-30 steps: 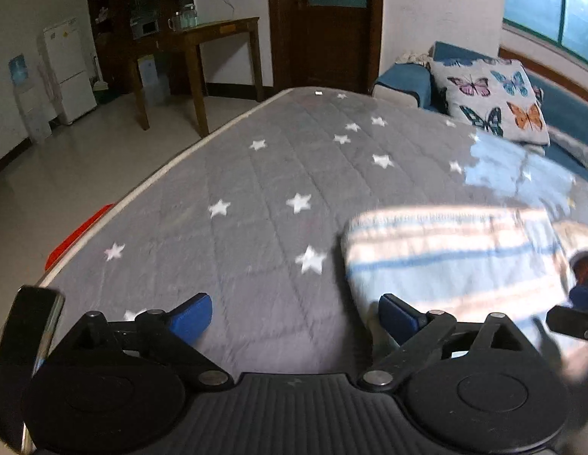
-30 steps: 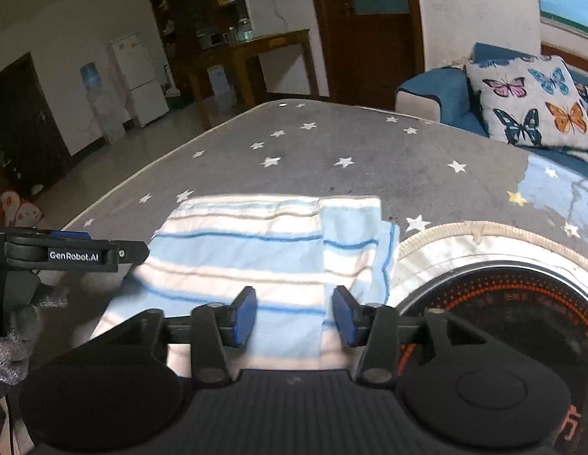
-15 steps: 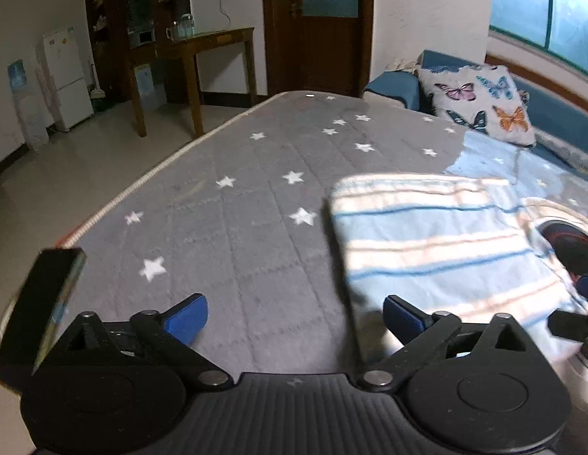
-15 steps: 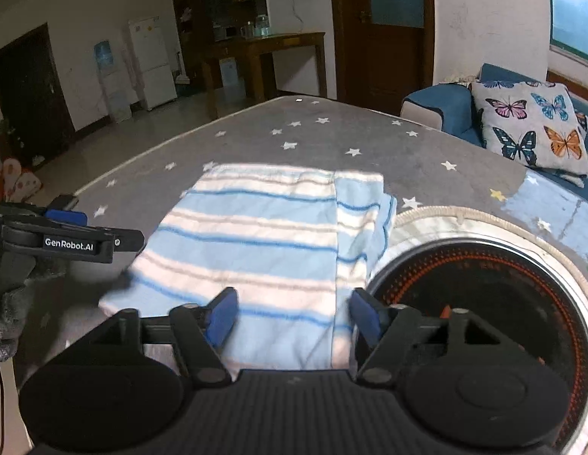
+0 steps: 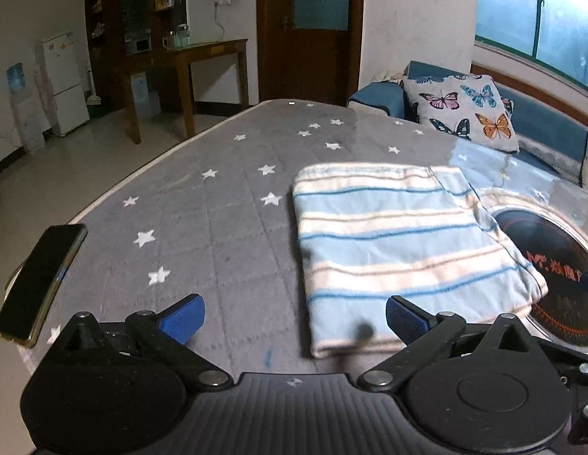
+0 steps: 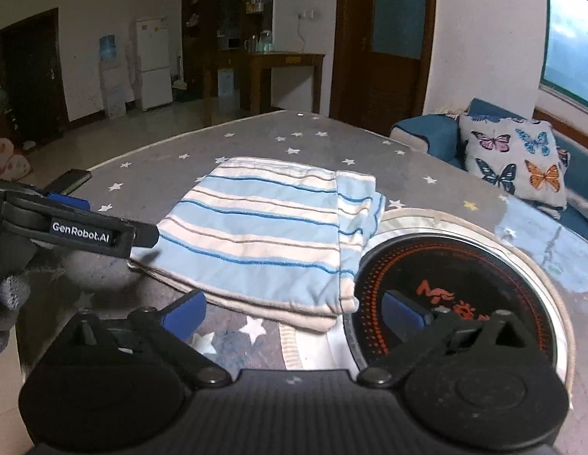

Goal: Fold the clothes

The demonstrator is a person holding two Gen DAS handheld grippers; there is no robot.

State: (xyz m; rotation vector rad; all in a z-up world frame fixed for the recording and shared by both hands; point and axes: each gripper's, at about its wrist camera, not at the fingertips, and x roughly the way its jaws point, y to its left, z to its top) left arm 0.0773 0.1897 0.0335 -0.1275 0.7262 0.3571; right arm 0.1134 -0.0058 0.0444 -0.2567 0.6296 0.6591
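The folded striped cloth [image 5: 404,250] lies centre-right on the star-patterned table [image 5: 203,227], its right edge over a round black cooktop [image 6: 464,288], bare cover stretching leftward to a phone [image 5: 40,280]. The left gripper [image 5: 294,313] gapes empty near the cloth's lower corner; the right gripper [image 6: 294,309], tilted downward, is spreading its jaws, gripping nothing

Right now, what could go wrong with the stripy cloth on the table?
1. The folded stripy cloth overlaps the rim of the round black cooktop; if that is hot, the cloth could scorch.
2. The phone lies at the table's edge, near the left tool, so a bump might knock it off.
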